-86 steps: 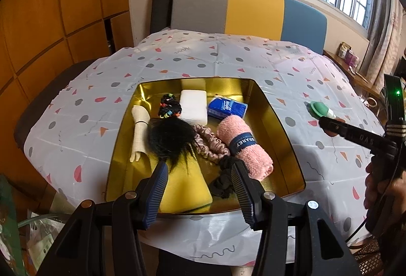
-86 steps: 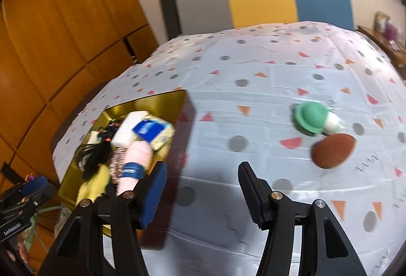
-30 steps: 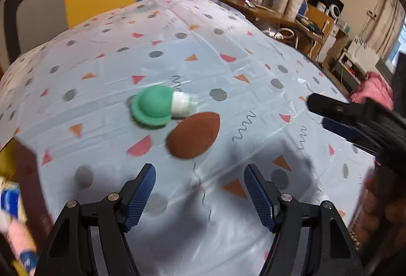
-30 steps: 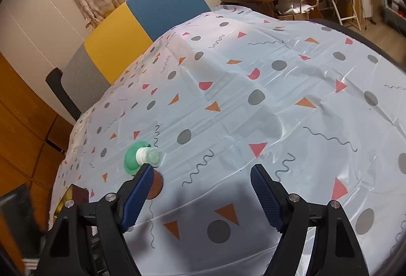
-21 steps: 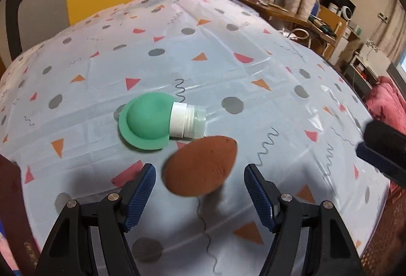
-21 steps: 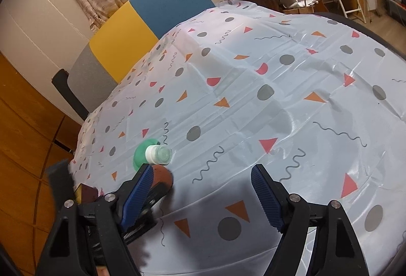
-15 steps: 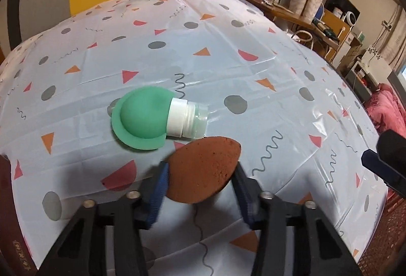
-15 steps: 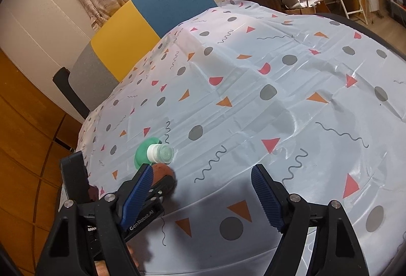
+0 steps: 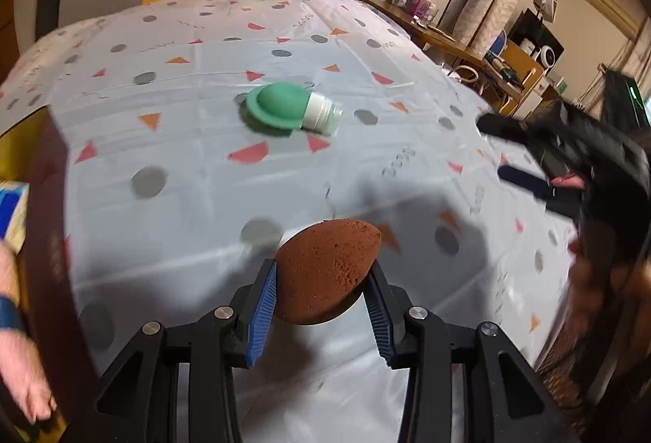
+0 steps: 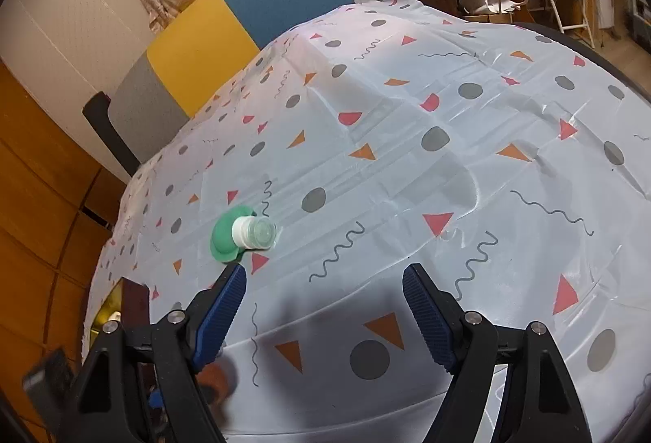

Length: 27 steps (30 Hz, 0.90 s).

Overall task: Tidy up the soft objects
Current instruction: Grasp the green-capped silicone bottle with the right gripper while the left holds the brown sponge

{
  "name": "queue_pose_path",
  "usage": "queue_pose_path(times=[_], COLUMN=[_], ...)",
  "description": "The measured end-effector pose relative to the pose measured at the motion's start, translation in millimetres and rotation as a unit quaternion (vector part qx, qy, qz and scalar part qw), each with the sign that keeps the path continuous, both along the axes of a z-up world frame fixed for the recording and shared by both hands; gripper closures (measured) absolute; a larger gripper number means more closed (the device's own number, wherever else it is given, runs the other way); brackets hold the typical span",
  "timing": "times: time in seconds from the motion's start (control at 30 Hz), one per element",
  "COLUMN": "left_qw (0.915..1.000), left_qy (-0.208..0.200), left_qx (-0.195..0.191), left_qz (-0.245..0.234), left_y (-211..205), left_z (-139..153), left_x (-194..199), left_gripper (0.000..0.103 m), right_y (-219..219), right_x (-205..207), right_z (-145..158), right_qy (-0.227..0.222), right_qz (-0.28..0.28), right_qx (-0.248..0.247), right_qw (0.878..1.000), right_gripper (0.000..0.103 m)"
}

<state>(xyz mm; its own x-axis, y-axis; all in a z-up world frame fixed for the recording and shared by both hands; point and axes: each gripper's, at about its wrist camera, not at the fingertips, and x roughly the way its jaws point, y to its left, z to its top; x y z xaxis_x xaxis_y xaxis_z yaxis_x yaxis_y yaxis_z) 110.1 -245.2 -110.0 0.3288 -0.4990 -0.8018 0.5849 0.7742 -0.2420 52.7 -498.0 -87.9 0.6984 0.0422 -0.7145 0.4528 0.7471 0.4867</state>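
Left claw grips the brown sponge

The sponge, earlier lying on the cloth beside the green bottle, now sits pinched in the left claw, well apart from the bottle; its jaws have just been closing. The right claw stands spread, holding nothing, over the cloth.

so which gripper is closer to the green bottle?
Right. The right gripper hangs open just short of the green bottle, which lies off its left fingertip. The left gripper, shut on the brown sponge, is farther back.
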Motion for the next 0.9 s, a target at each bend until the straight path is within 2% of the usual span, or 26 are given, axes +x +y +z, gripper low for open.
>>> queue_pose_path(times=[0.1, 0.13, 0.27, 0.43, 0.6, 0.73, 0.8, 0.9], left_qw=[0.9998, 0.9997, 0.9993, 0.9999, 0.9992, 0.9991, 0.9991, 0.9987], left_qy=[-0.003, -0.015, -0.018, -0.008, -0.04, -0.04, -0.037, -0.047], left_qx=[0.018, 0.017, 0.032, 0.009, 0.002, -0.013, -0.02, -0.022], left_qz=[-0.001, -0.002, -0.008, 0.007, -0.002, -0.001, 0.002, 0.001], left_y=[3, 2, -7, 1, 3, 8, 9, 10], left_z=[-14, -15, -16, -23, -29, -30, -31, -32], left_x=[-5, -6, -3, 1, -6, -4, -3, -7], left_gripper=[0.06, 0.06, 0.056, 0.056, 0.056, 0.056, 0.056, 0.056], right_y=[4, 5, 8, 15, 32, 55, 66, 82], right_x=[1, 1, 2, 8, 18, 37, 55, 88], right_z=[-2, -2, -3, -7, -11, -5, 0, 3], right_qy=[0.005, 0.006, 0.009, 0.018, 0.03, 0.033, 0.034, 0.047], right_qz=[0.005, 0.007, 0.012, 0.031, 0.083, 0.162, 0.213, 0.282], right_qx=[-0.008, -0.011, -0.023, -0.034, -0.041, -0.076, -0.097, -0.146], right_qw=[1.0, 1.0, 1.0, 0.999, 0.995, 0.983, 0.972, 0.947], right_gripper=[0.023, 0.023, 0.023, 0.023, 0.023, 0.023, 0.023, 0.022])
